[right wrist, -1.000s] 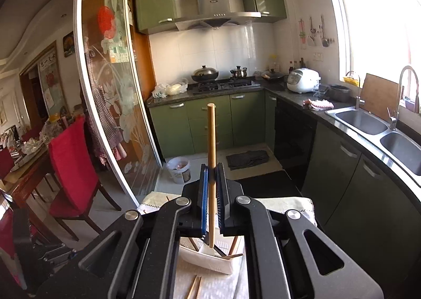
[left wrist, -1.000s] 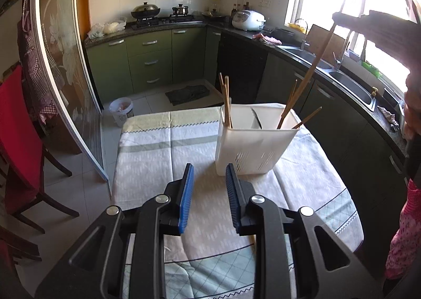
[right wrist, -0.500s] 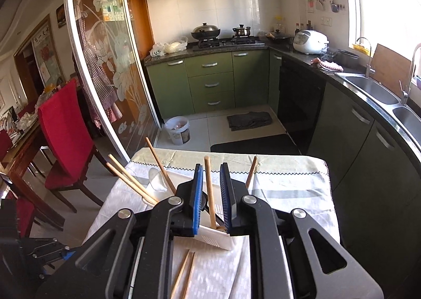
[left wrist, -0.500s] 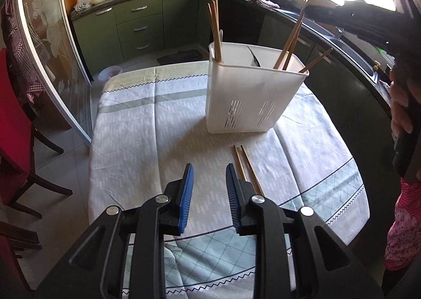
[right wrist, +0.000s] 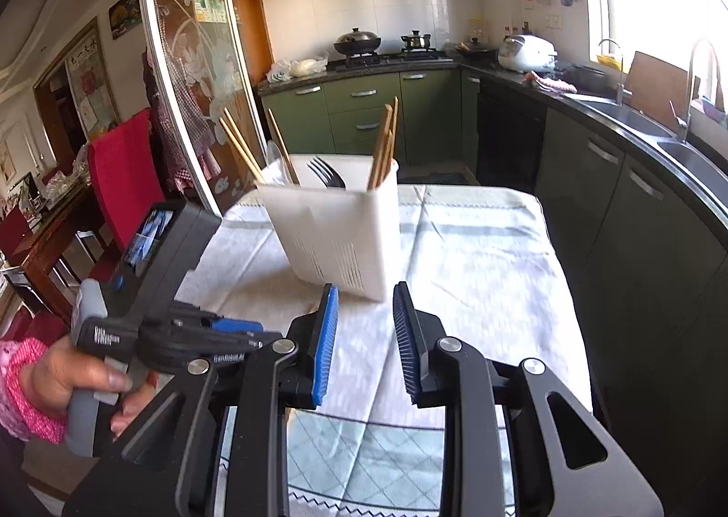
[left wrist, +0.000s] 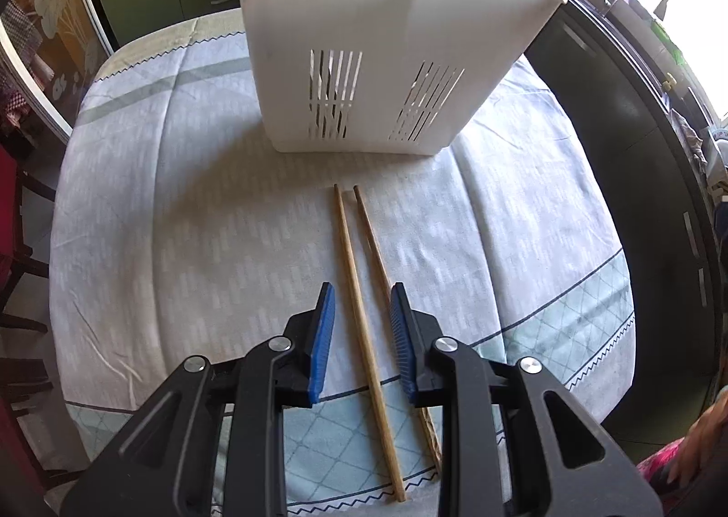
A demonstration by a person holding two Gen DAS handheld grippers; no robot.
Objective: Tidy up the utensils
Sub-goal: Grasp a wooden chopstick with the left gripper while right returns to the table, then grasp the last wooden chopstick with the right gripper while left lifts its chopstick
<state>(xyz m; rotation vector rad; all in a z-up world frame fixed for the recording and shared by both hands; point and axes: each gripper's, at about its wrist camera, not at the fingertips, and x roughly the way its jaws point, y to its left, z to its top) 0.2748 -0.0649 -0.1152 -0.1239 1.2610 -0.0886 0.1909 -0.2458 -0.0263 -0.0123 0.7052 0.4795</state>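
The left hand-held gripper (left wrist: 361, 307) hangs narrowly parted over two chopsticks (left wrist: 359, 285) on the worktop (left wrist: 182, 198), while the empty right hand-held gripper (right wrist: 365, 310) is opening near the white caddy (right wrist: 339, 235).

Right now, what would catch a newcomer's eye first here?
Probably the white slotted utensil holder standing mid-table, bristling with chopsticks and a dark fork. Next, two loose chopsticks lying on the tablecloth before it, with the left gripper, open, poised straddling them.
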